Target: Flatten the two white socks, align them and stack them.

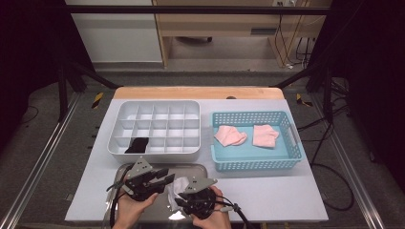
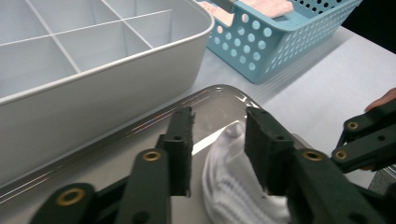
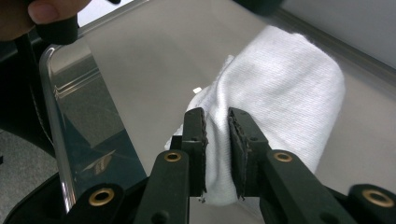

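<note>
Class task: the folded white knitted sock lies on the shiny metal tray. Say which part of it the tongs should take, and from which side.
Grip the folded white knitted sock at its thin near end, where the right tongs already pinch a fold. Come from the person's side, low over the shiny metal tray: the far end is a thick rounded roll, probably too wide for the jaws, while the near edge tapers flat.

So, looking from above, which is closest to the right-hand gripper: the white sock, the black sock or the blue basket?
1. White sock, on the metal tray, at the right gripper.
2. Blue basket, up and right.
3. Black sock, in the white divided box, up and left; nearly level with the basket.
</note>
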A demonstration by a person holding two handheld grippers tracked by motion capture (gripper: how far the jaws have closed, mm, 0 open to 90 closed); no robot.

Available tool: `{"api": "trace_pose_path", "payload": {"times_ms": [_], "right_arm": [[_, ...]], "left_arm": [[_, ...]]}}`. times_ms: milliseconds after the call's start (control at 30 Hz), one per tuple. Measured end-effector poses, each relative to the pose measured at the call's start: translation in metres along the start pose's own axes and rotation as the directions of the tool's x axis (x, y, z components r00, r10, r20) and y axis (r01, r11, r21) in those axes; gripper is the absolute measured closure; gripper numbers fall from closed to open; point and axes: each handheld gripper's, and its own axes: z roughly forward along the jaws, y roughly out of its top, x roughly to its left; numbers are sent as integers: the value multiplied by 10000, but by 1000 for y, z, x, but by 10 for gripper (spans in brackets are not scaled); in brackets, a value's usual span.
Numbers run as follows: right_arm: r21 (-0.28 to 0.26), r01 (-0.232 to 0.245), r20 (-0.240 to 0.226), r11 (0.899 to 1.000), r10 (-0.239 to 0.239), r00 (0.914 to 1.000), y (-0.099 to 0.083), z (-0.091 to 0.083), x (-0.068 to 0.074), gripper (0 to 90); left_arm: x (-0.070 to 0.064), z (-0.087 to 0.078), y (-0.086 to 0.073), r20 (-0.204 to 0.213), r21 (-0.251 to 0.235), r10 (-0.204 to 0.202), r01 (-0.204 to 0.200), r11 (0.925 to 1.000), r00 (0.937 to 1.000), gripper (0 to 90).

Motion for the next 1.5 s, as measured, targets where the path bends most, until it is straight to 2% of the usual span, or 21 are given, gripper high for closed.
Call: {"api": "trace_pose_path", "payload": {"times_ms": [67, 200, 333, 500, 700, 800, 867, 1067, 1133, 1200, 1267, 1333, 1500], "right_arm": [[40, 38, -63, 10000, -38, 10000, 0, 1, 0, 772], [38, 31, -51, 10000, -31, 10000, 1, 1, 2, 739], [71, 37, -130, 10000, -36, 9999, 1, -1, 3, 710], [12, -83, -241, 10000, 83, 9997, -2, -7, 1, 693], [-267, -689, -224, 9973, 684, 9974, -2, -26, -7, 678], [-860, -908, -75, 9922, 905, 9959, 2, -41, -14, 721], [-891, -965, 103, 9913, 978, 9952, 3, -45, -15, 770], [-141, -951, -145, 9954, 949, 9954, -13, -30, -8, 832], [-141, -935, 33, 9955, 936, 9956, -21, -26, -7, 838], [-263, -906, -36, 9955, 905, 9959, -24, -25, -7, 834], [-411, -987, -18, 9943, 987, 9951, -22, -30, -7, 821], [-593, -859, -47, 9945, 858, 9963, -20, -35, -7, 821], [-236, -863, -121, 9960, 861, 9962, -28, -27, -7, 841]], "left_arm": [[-2, 4, 0, -124, 141, 144, -143, 9998, 9998, 567], [3, 9, -4, -149, 539, 31, -23, 9985, 9999, 532], [3, 10, -11, -310, 801, 211, -186, 9966, 9993, 524], [3, 6, -21, -201, 878, 27, -9, 9961, 9998, 522], [-6, 1, -33, -350, 901, 204, -172, 9958, 9992, 519], [-10, -1, -37, -418, 840, 144, -109, 9964, 9990, 508], [-12, -3, -39, -532, 821, 86, -42, 9966, 9985, 497], [-17, -6, -44, -600, 873, -22, 75, 9962, 9982, 468], [-18, -7, -47, -553, 840, -116, 162, 9963, 9984, 453], [-19, -8, -48, -594, 813, -196, 244, 9964, 9980, 437], [-19, -8, -48, -628, 820, -258, 309, 9962, 9977, 429], [-19, -8, -49, -643, 823, -264, 316, 9961, 9976, 422], [-19, -8, -47, -542, 786, -411, 453, 9959, 9977, 373]]}}
